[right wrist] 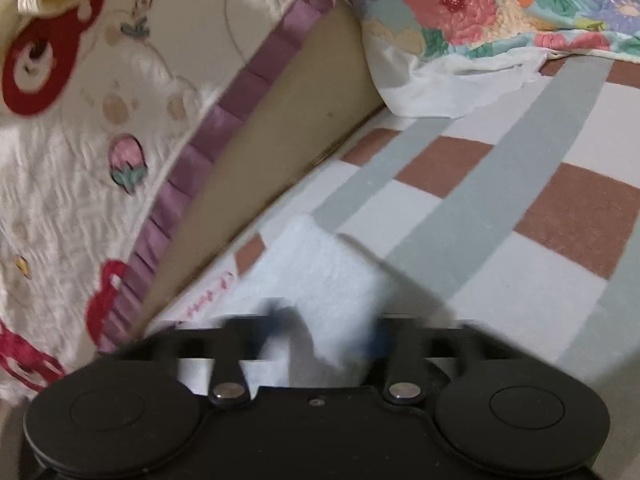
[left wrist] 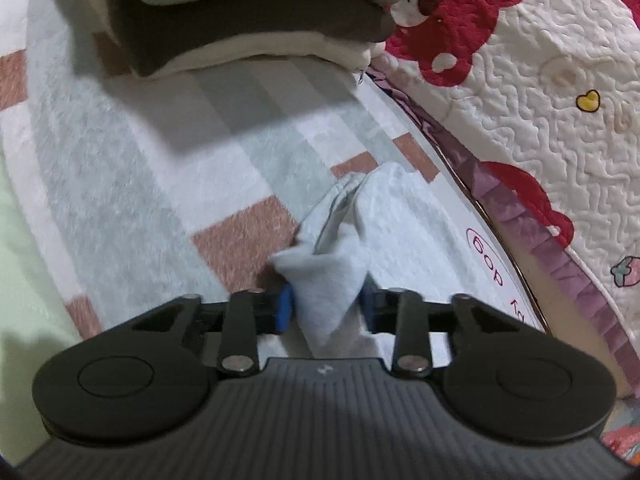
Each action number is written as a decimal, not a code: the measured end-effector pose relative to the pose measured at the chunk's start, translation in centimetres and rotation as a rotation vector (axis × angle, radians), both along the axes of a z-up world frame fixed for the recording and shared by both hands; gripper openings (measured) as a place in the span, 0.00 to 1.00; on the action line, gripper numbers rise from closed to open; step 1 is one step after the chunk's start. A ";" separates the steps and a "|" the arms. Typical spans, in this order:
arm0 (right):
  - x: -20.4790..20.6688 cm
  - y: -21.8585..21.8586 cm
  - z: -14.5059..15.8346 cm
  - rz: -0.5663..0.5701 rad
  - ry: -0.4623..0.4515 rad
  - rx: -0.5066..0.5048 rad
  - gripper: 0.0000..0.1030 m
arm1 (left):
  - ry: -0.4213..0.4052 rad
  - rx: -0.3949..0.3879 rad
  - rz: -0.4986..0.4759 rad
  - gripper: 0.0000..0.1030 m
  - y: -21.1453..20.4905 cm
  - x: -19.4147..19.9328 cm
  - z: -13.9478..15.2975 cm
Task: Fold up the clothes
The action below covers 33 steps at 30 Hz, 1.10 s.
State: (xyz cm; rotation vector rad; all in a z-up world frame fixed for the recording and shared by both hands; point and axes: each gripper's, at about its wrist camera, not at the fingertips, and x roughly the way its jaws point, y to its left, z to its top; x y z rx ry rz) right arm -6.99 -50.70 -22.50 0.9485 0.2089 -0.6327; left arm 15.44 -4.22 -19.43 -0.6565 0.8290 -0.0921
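1. We see our left gripper (left wrist: pixel 326 306) with its blue pads (left wrist: pixel 285 306) clenched on a bunched corner of a pale blue-grey garment (left wrist: pixel 332 248); the fabric rises in a crumpled peak just ahead of the jaws.
2. The garment lies on a checked bedcover (left wrist: pixel 168 168) of grey-green, white and rust-brown squares, close beside a white panel with red lettering (left wrist: pixel 490 264).
3. Farther along the bedcover, at the top of the left wrist view, sits a stack of folded clothes (left wrist: pixel 248 16) in olive, dark brown and cream layers.
4. To the right of it stands a quilted white cover (left wrist: pixel 540 100) with red bear shapes and a purple ruffled trim (left wrist: pixel 520 216).
5. In the right wrist view, our right gripper (right wrist: pixel 324 336) grasps another edge of the same pale garment (right wrist: pixel 320 272); the picture is blurred, yet cloth fills the narrow gap between the fingers.
6. Beyond it we see a floral quilt (right wrist: pixel 500 4) bunched at the far end of the bedcover, with white cloth (right wrist: pixel 448 80) under it.
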 end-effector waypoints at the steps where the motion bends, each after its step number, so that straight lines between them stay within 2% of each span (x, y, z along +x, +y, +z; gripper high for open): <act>1: -0.8 -0.5 -0.4 -0.019 -0.081 0.058 0.14 | -0.004 -0.004 -0.003 0.24 0.2 0.0 0.1; 2: -1.7 -1.1 -0.6 -0.051 -0.153 0.110 0.12 | -0.010 -0.002 -0.006 0.24 0.2 0.1 0.1; 3: -2.2 -1.7 -0.6 -0.075 -0.169 0.131 0.10 | -0.020 0.007 -0.010 0.24 0.1 0.0 0.3; 5: -2.1 -2.2 -0.6 -0.042 -0.131 0.125 0.10 | -0.035 0.024 -0.012 0.24 -0.1 -0.1 0.4; 8: -2.3 -2.0 -0.9 -0.012 -0.102 0.147 0.17 | -0.028 0.021 -0.004 0.25 -0.1 -0.1 0.0; 9: -2.5 -1.8 -1.0 -0.009 -0.100 0.162 0.26 | -0.029 0.024 -0.012 0.25 -0.1 -0.1 -0.1; 10: -2.6 -1.5 -1.1 -0.006 -0.098 0.178 0.42 | -0.031 0.029 -0.023 0.25 -0.1 0.0 0.0; 11: -2.8 -1.3 -1.3 -0.003 -0.097 0.193 0.50 | -0.032 0.033 -0.034 0.24 -0.1 0.1 0.0; 12: -2.9 -0.9 -1.3 0.000 -0.089 0.209 0.53 | -0.035 0.029 -0.040 0.24 -0.1 0.2 0.0; 14: -3.2 -0.4 -1.3 -0.009 -0.043 0.256 0.53 | -0.039 0.002 -0.044 0.23 0.2 0.5 -0.1; 16: -3.2 -0.3 -1.0 -0.003 -0.041 0.292 0.57 | -0.037 -0.018 -0.045 0.22 0.5 0.6 -0.3; 18: -2.7 -0.4 -0.9 0.026 -0.040 0.326 0.57 | -0.050 0.000 -0.065 0.19 0.3 0.6 -0.1; 20: -1.9 -0.2 -1.0 0.042 -0.054 0.332 0.57 | -0.063 0.025 -0.089 0.18 0.1 0.7 0.2; 25: 0.2 0.4 -1.2 0.054 -0.089 0.282 0.59 | -0.044 -0.016 -0.094 0.17 0.5 1.3 0.0; 27: 1.9 0.3 -0.7 0.110 -0.041 0.184 0.59 | -0.029 -0.043 -0.093 0.17 0.8 1.7 -0.4; 28: 2.7 0.1 -0.2 0.144 0.001 0.113 0.49 | -0.022 -0.059 -0.092 0.17 0.9 1.9 -0.6; 30: 3.7 -0.7 -0.1 0.143 0.075 0.075 0.17 | -0.043 -0.043 -0.117 0.15 0.9 1.8 -0.1; 31: 3.7 -1.1 -0.1 0.136 0.057 0.096 0.14 | -0.062 -0.028 -0.131 0.15 0.8 1.7 0.2; 33: 3.5 -0.5 1.0 0.132 0.046 0.054 0.13 | -0.109 0.011 -0.160 0.14 0.6 1.1 1.4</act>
